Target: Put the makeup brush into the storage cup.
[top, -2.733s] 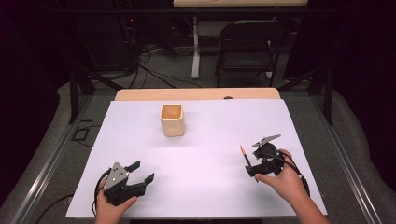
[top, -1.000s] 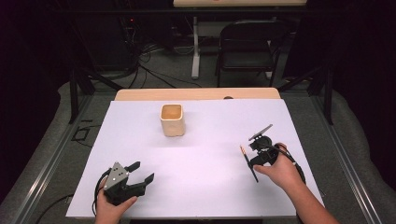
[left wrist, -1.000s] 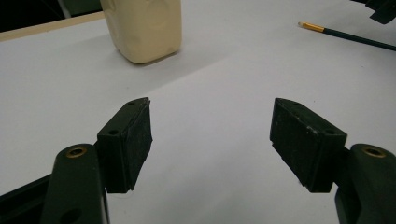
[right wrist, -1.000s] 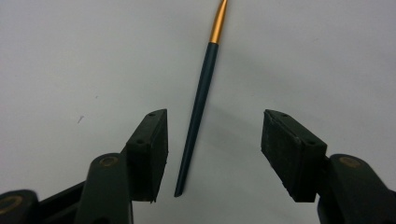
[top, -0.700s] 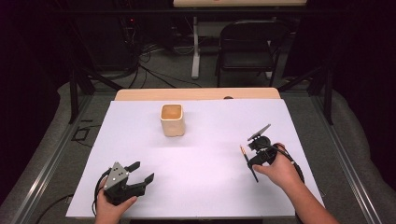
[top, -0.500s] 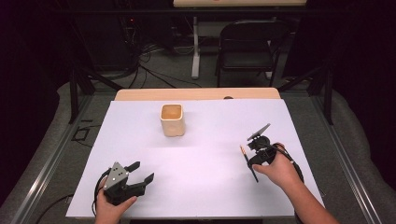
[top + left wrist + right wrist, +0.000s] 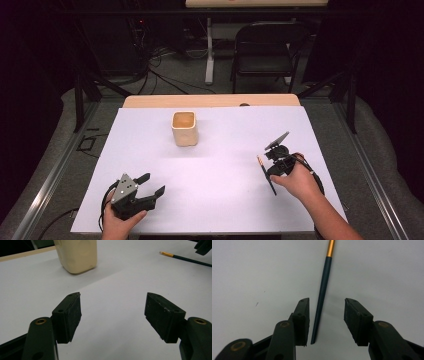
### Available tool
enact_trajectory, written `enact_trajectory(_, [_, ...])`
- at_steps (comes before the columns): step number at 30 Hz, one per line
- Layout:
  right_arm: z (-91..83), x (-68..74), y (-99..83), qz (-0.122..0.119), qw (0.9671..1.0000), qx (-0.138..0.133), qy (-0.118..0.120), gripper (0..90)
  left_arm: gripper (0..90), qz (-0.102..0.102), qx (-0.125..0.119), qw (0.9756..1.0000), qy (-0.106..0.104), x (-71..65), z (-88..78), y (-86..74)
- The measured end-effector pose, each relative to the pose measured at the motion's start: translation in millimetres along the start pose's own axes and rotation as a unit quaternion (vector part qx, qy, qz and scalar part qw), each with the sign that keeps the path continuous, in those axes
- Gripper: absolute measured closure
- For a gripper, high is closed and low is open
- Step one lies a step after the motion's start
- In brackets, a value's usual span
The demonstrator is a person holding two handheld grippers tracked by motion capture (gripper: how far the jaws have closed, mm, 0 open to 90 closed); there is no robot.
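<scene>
While your right gripper [image 7: 326, 322] jaws close, not yet gripping, around the light, stiff pencil [image 7: 322, 297] at centre frame, pinch mid-shaft; left gripper [image 7: 112, 315] gapes empty.

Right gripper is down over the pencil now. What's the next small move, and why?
Probably keep closing the right gripper until its pads meet the pencil. Its jaws have just been closing, and the dark pencil lies flat on the white table between them, close to one pad with a clear gap to the other, so it is not gripped yet. Lifting now would likely leave it behind.
</scene>
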State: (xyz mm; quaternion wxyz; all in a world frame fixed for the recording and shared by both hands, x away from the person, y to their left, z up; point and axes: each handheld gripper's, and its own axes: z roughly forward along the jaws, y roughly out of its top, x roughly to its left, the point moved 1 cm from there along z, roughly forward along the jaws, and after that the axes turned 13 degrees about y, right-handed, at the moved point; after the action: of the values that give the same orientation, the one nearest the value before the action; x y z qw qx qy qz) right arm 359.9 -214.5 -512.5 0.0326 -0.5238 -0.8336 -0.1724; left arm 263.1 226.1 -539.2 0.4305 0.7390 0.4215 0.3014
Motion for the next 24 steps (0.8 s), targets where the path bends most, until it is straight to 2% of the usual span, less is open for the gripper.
enact_trajectory(4, [0.9, 0.7, 0.3, 0.011, 0.9999, 0.0, 0.0, 57.8, 29.7, 0.001, 0.0, 1.0, 0.001, -0.2, 0.0, 0.0])
enact_trajectory(5, [2.1, -0.4, 0.3, 0.004, 1.0, -0.007, 0.001, 58.4, 29.7, 0.001, 0.0, 1.0, 0.0, -0.2, 0.0, 0.0])
enact_trajectory(8, [2.9, -0.5, 0.6, 0.004, 1.0, -0.002, 0.001, 60.3, 29.7, 0.001, 0.0, 1.0, -0.001, -0.1, 0.1, 0.0])
enact_trajectory(9, [1.9, 0.3, 1.2, 0.007, 0.9999, 0.01, -0.003, 60.9, 29.7, 0.001, 0.0, 1.0, -0.001, -0.2, 0.1, 0.0])
enact_trajectory(12, [5.2, 0.7, 1.5, 0.011, 0.9999, 0.0, 0.003, 62.6, 29.7, 0.001, 0.001, 1.0, -0.001, -0.2, 0.1, 0.0])
enact_trajectory(14, [4.3, 2.0, 2.9, 0.018, 0.9997, 0.018, -0.002, 63.8, 29.7, 0.001, 0.001, 1.0, 0.0, -0.3, -0.1, 0.0])
enact_trajectory(16, [7.4, 1.4, 3.5, 0.01, 0.9999, 0.01, 0.002, 65.2, 29.7, 0.001, 0.001, 1.0, 0.0, -0.1, -0.2, -0.1])
enact_trajectory(17, [6.3, 2.2, 4.3, 0.013, 0.9997, 0.022, 0.002, 65.9, 29.7, 0.001, 0.001, 1.0, 0.0, 0.0, -0.2, -0.1])
enact_trajectory(24, [11.8, 5.6, 7.0, 0.017, 0.9993, 0.034, 0.0, 72.2, 29.7, 0.001, 0.001, 1.0, -0.001, 0.6, -0.3, -0.2])
